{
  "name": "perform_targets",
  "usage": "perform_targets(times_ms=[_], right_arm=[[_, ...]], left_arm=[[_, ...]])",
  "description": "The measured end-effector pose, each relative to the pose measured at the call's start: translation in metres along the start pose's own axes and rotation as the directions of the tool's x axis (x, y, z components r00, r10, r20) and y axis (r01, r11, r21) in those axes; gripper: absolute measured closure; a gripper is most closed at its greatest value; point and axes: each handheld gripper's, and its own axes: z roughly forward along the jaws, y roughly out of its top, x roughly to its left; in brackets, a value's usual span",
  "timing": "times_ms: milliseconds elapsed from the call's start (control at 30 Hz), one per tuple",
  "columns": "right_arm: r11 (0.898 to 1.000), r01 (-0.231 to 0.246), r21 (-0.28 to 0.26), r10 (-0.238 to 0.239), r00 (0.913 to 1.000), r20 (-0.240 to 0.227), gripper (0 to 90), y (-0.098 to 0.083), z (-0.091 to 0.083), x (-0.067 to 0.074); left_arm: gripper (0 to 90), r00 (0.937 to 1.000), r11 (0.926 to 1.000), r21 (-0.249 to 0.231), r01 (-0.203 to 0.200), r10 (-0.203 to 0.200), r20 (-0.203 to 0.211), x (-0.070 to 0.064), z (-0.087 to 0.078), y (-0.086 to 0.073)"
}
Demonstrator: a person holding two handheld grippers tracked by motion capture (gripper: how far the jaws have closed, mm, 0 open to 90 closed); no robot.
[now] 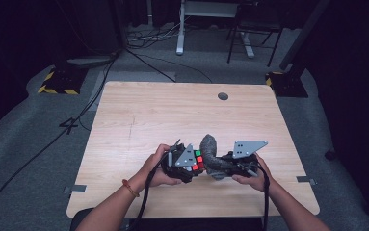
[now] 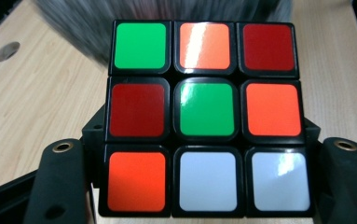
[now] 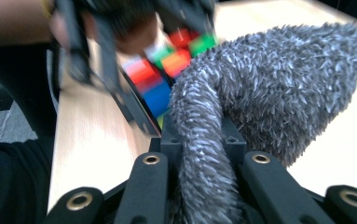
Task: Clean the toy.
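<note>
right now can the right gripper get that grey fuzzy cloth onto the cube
Probably yes. The right gripper is shut on the grey fuzzy cloth, and the cube, clamped in the left gripper, sits right beside it with nothing between.

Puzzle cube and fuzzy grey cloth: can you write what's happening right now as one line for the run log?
left gripper: shut on puzzle cube | right gripper: shut on fuzzy grey cloth | cloth against cube's side | above wooden table

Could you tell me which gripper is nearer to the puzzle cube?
Left. The left gripper grips the puzzle cube; the right gripper, clamping a grey fuzzy cloth, sits just beside it.
</note>
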Motion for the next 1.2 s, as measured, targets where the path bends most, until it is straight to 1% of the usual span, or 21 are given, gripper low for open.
perform_targets(times_ms=[33, 100, 200, 233, 300, 333, 400, 467, 500, 533, 567, 633, 700, 767, 833, 900, 967, 1033, 1100, 1167, 1200], right_arm=[[1.000, -0.004, 0.026, 0.004, 1.0000, 0.005, 77.7, -0.004, 0.002, -0.002], [0.999, -0.009, 0.035, 0.010, 0.9998, -0.018, 77.7, -0.008, 0.003, -0.003], [1.000, 0.024, -0.004, -0.025, 0.9984, -0.051, 77.7, -0.003, -0.002, 0.002], [0.999, 0.039, -0.022, -0.040, 0.9966, -0.071, 77.7, -0.001, -0.004, 0.005], [0.997, 0.062, -0.044, -0.066, 0.9941, -0.086, 77.6, 0.004, -0.007, 0.012], [0.996, 0.072, -0.058, -0.078, 0.9927, -0.092, 77.5, 0.006, -0.009, 0.014], [0.993, 0.082, -0.081, -0.091, 0.9902, -0.106, 77.5, 0.009, -0.010, 0.017], [0.992, 0.086, -0.092, -0.094, 0.9913, -0.092, 77.6, 0.011, -0.010, 0.017], [0.992, 0.080, -0.098, -0.088, 0.9933, -0.075, 77.5, 0.011, -0.010, 0.016], [0.993, 0.064, -0.101, -0.069, 0.9961, -0.054, 77.5, 0.012, -0.010, 0.015], [0.994, 0.057, -0.094, -0.061, 0.9976, -0.033, 77.5, 0.012, -0.010, 0.013], [0.996, 0.055, -0.064, -0.055, 0.9984, -0.007, 77.5, 0.010, -0.008, 0.009], [0.999, 0.028, -0.041, -0.028, 0.9996, -0.001, 77.6, 0.006, -0.006, 0.004], [1.000, 0.028, 0.008, -0.028, 0.9995, 0.018, 77.6, 0.002, -0.003, 0.002], [1.000, 0.010, 0.026, -0.010, 0.9999, 0.004, 77.6, -0.003, 0.001, -0.001], [0.999, 0.012, 0.040, -0.012, 0.9999, -0.003, 77.5, -0.005, 0.004, 0.000], [0.999, 0.013, 0.030, -0.013, 0.9998, -0.013, 77.5, -0.004, 0.004, 0.002], [0.999, 0.025, 0.020, -0.025, 0.9994, -0.023, 77.5, -0.003, 0.002, 0.004], [0.999, 0.033, 0.009, -0.033, 0.9986, -0.041, 77.5, -0.001, 0.000, 0.007], [0.999, 0.050, -0.013, -0.051, 0.9972, -0.055, 77.5, 0.002, -0.003, 0.010], [0.998, 0.056, -0.033, -0.058, 0.9960, -0.069, 77.5, 0.004, -0.005, 0.013]], left_arm=[[33.6, 1.0000, 1.0000, -0.009, 0.002, -0.002, -0.003, 0.000, -0.002, 0.000], [33.6, 0.9999, 0.9997, -0.020, 0.011, -0.011, 0.009, 0.003, -0.005, 0.000], [33.6, 1.0000, 0.9999, -0.013, 0.007, -0.007, -0.001, 0.004, -0.005, -0.002], [33.7, 1.0000, 1.0000, -0.007, 0.007, -0.007, 0.005, 0.005, -0.004, -0.002], [33.6, 1.0000, 1.0000, -0.002, 0.003, -0.003, 0.007, 0.004, -0.002, -0.002], [33.6, 0.9998, 0.9999, 0.008, 0.008, -0.008, 0.017, 0.003, 0.000, -0.002], [33.6, 0.9997, 0.9998, 0.019, -0.008, 0.008, 0.024, 0.000, 0.003, -0.003], [33.7, 0.9992, 0.9998, 0.021, 0.007, -0.008, 0.038, 0.000, 0.005, -0.004], [33.7, 0.9990, 0.9998, 0.019, 0.003, -0.004, 0.045, -0.001, 0.006, -0.004], [33.7, 0.9987, 0.9999, 0.014, -0.005, 0.004, 0.051, -0.002, 0.006, -0.003], [33.6, 0.9984, 0.9999, 0.012, -0.004, 0.003, 0.056, -0.003, 0.006, -0.003], [33.6, 0.9982, 0.9998, 0.000, -0.018, 0.018, 0.058, -0.005, 0.004, -0.001], [33.6, 0.9977, 0.9996, -0.023, -0.015, 0.017, 0.065, -0.005, 0.000, 0.000], [33.6, 0.9980, 0.9992, -0.040, -0.011, 0.013, 0.062, -0.003, -0.005, 0.001], [33.6, 0.9981, 0.9982, -0.061, 0.001, 0.003, 0.061, -0.001, -0.008, 0.001], [33.6, 0.9987, 0.9986, -0.054, 0.000, 0.003, 0.051, 0.000, -0.009, 0.000], [33.6, 0.9986, 0.9982, -0.059, 0.012, -0.008, 0.052, 0.003, -0.009, -0.001], [33.6, 0.9992, 0.9984, -0.056, 0.009, -0.007, 0.040, 0.004, -0.009, -0.002], [33.6, 0.9985, 0.9980, -0.058, 0.027, -0.024, 0.050, 0.007, -0.008, -0.004], [33.6, 0.9991, 0.9990, -0.037, 0.025, -0.024, 0.036, 0.007, -0.006, -0.005], [33.6, 0.9987, 0.9992, -0.029, 0.028, -0.027, 0.042, 0.007, -0.004, -0.006]])
